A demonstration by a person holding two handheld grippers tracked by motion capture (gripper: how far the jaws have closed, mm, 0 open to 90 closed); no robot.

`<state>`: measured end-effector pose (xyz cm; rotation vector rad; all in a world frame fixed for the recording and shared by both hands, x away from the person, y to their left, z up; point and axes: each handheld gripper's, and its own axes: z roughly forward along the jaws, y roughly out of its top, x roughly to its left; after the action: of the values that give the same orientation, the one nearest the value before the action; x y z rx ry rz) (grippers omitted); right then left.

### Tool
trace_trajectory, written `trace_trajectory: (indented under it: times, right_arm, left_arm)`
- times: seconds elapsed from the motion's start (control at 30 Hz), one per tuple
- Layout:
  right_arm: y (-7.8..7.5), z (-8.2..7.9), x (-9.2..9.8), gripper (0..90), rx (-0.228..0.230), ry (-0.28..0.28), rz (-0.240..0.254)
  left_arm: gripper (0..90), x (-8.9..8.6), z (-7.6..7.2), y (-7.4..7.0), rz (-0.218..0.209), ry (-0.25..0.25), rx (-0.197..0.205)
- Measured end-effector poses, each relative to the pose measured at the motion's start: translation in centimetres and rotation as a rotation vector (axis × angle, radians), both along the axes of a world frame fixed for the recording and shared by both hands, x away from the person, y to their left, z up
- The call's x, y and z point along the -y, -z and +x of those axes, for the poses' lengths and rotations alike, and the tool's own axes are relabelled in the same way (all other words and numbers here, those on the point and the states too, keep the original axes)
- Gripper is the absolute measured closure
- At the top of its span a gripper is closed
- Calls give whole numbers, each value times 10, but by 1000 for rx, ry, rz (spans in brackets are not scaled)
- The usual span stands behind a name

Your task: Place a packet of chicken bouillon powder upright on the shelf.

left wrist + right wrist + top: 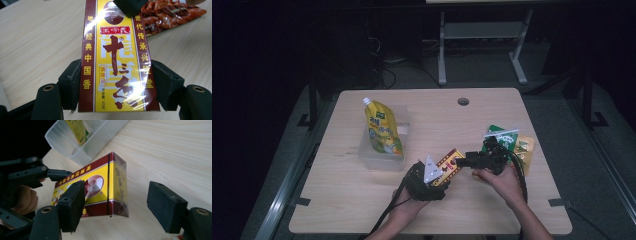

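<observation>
Holding the yellow box clamped in my left gripper, I keep my right gripper apart around its far end.

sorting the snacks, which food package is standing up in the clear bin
The yellow spouted pouch stands in the clear bin. The red-and-yellow box is held above the table, and the green packets lie flat at the right.

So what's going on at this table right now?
A person is working with two hand-held grippers. The left gripper has its jaws clamped on a red and yellow seasoning box, held just above the table. The right gripper is at the box's far end, jaws open around it. A yellow pouch stands in a clear bin nearby.
</observation>
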<state>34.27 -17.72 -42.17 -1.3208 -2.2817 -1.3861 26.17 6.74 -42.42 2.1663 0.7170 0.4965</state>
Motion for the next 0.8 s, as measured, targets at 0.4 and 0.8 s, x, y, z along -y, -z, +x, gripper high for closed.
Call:
trace_trajectory:
  times: [0.4, 0.8]
  right_arm:
    - [-5, 8, -17, 460, -51, -41, 31]
    - [-26, 9, -24, 672, -8, -62, 75]
  left_arm:
    - [317, -7, 5, 2, -20, -23, 2]
    - [313, -10, 14, 12, 3, -49, -22]
